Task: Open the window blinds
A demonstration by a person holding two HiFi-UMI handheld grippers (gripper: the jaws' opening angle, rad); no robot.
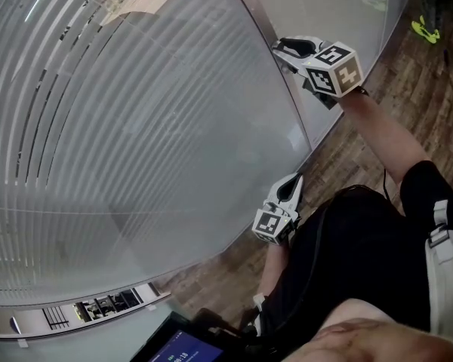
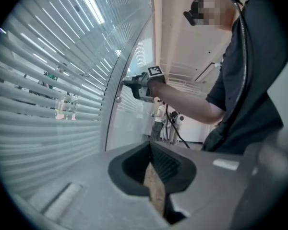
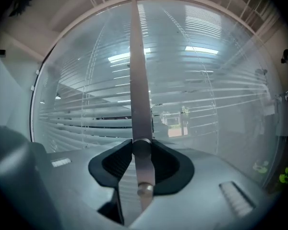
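The window blinds [image 1: 136, 127] hang behind glass, their grey slats lying nearly level; daylight shows between them in the right gripper view. A metal frame post [image 3: 138, 80] runs up the glass and carries a small round knob [image 3: 141, 145]. My right gripper [image 3: 141, 147] is shut on that knob, a black pad on each side of it. A second small knob [image 3: 145, 189] sits just below on the post. In the head view the right gripper [image 1: 281, 49] reaches to the post at arm's length. My left gripper [image 1: 294, 179] hangs lower by the glass, shut and empty [image 2: 151, 150].
Wooden floor [image 1: 408, 104] runs along the foot of the glass wall. A floor vent [image 1: 98, 308] and a dark screen [image 1: 183, 347] lie at the bottom left. A yellow-green object [image 1: 426, 30] lies on the floor at top right. Two people [image 2: 159, 121] stand far back.
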